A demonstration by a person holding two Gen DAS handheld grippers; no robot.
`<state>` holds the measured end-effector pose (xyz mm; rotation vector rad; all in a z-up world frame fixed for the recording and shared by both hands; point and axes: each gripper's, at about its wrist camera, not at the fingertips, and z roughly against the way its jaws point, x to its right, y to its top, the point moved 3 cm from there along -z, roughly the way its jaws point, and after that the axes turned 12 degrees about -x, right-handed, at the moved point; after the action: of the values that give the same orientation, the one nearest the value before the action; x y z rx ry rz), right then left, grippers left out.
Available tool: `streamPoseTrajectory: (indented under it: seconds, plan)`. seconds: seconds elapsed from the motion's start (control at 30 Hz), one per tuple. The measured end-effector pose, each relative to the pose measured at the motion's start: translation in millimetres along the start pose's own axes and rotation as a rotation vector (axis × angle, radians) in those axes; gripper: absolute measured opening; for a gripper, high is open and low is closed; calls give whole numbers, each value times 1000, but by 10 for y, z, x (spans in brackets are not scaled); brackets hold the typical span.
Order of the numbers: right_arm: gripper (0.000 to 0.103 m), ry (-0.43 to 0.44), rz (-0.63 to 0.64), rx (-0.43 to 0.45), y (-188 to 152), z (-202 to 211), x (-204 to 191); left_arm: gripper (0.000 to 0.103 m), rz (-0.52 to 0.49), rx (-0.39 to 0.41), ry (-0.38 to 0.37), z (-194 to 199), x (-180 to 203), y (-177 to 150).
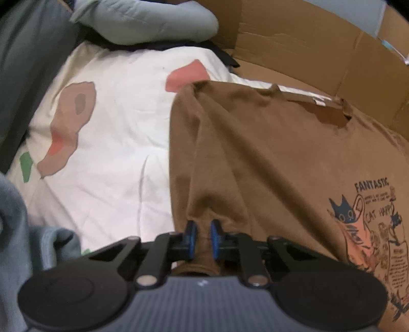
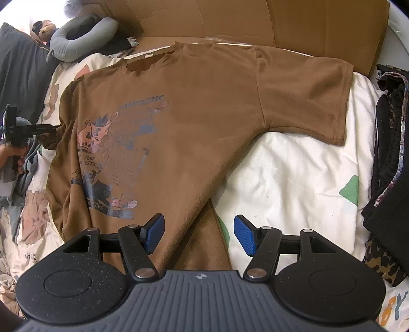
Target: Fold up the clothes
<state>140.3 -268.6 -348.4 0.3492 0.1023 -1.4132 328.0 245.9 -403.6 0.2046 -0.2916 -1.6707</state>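
brown t-shirt [image 2: 194, 122] lies print side up on a white patterned bedspread [image 2: 286, 173], collar at 12 o'clock against a cardboard sheet [image 2: 255, 23]. one sleeve is spread flat toward 2 o'clock in the right wrist view. left gripper [image 1: 203, 238]: blue pads pressed nearly together, pinching a bunched fold of the shirt's edge, seen at 9 o'clock of the shirt in the right wrist view. right gripper [image 2: 198, 233]: jaws spread wide above the shirt's lower hem at 6 o'clock, pads clear of the fabric. grey neck pillow [image 2: 81, 38] at 11 o'clock. dark clothing pile [image 2: 391, 158] at 3 o'clock.
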Motion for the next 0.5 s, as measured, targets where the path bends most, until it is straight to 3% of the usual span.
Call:
streamPoseTrajectory:
  seconds: [0.3,0.5]
  plan:
    - [67,0,-8,-1,14,-6,29,18,159,-81,-59,-91,-127,13]
    - [67,3,1,-8,27,-30,4,18,211,-80,-75,-113,-140,-38]
